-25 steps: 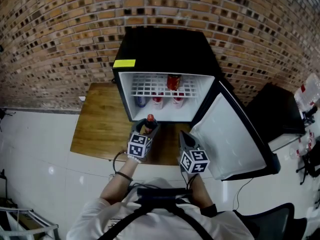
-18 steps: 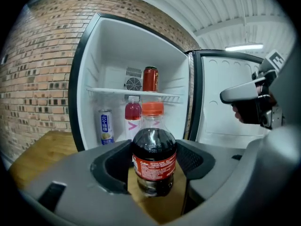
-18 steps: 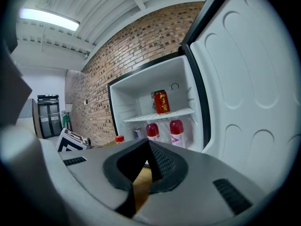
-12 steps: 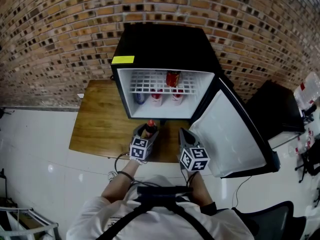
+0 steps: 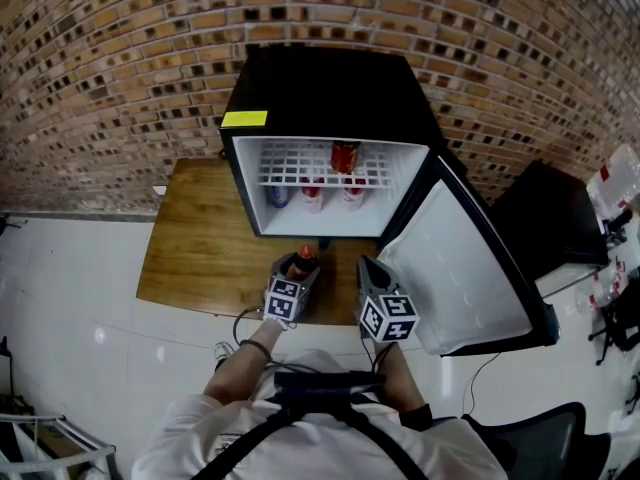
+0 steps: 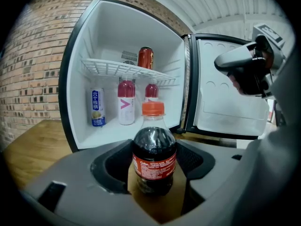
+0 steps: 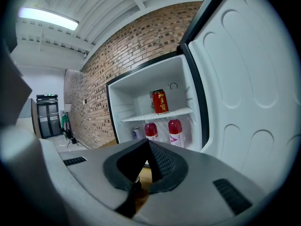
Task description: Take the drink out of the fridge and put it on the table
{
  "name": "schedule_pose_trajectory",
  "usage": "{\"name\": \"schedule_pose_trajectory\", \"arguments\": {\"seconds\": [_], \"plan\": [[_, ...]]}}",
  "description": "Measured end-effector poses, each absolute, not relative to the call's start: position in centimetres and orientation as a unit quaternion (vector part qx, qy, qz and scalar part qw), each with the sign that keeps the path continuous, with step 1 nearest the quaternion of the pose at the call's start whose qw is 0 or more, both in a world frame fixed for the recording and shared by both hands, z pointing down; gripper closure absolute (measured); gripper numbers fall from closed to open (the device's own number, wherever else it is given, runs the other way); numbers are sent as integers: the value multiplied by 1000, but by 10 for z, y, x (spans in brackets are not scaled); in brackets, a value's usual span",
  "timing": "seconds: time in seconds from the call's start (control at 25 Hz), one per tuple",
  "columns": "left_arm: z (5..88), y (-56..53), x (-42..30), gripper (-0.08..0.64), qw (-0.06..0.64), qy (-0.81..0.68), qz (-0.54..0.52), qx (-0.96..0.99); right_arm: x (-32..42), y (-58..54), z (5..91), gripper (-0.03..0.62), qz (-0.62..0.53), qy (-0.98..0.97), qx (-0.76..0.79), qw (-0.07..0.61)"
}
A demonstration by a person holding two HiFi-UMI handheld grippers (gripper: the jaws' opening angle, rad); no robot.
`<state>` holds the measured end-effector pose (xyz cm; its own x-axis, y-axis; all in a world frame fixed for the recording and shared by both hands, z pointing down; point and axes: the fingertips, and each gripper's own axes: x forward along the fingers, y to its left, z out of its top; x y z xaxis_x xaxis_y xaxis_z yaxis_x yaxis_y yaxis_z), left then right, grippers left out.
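Observation:
A dark cola bottle with a red label and orange cap stands upright between the jaws of my left gripper, which is shut on its body. In the head view the bottle and left gripper are over the wooden table, just in front of the open black fridge. My right gripper hangs beside the fridge door. In its own view the right gripper has its jaws together with nothing in them.
Inside the fridge a red can sits on the wire shelf, and two pink-capped bottles and a blue-white can stand below. A brick wall rises behind. A black cabinet stands at the right. White floor tiles lie at the left.
My left gripper has drawn the cola bottle a little further out from the fridge, toward the table's near edge. The right gripper has hardly moved.

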<state>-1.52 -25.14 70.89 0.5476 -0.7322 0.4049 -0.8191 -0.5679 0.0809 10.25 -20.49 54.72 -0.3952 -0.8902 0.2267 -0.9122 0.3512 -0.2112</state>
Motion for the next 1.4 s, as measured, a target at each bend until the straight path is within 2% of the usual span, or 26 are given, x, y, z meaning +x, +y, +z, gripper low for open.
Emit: {"name": "schedule_pose_trajectory", "arguments": {"seconds": [0.44, 0.8, 1.0, 1.2, 1.4], "plan": [[719, -248, -16, 267, 127, -437, 167, 875, 100, -206, 550, 583, 156, -823, 546, 37], [722, -236, -16, 265, 84, -426, 188, 881, 98, -208, 548, 584, 154, -824, 543, 34], [723, -235, -15, 261, 85, -424, 186, 882, 95, -209, 547, 583, 154, -827, 540, 33], [695, -232, -26, 210, 107, -419, 141, 890, 94, -210, 547, 583, 155, -828, 537, 33], [629, -219, -61, 210, 104, -450, 66, 885, 95, -213, 546, 583, 155, -828, 538, 33]]}}
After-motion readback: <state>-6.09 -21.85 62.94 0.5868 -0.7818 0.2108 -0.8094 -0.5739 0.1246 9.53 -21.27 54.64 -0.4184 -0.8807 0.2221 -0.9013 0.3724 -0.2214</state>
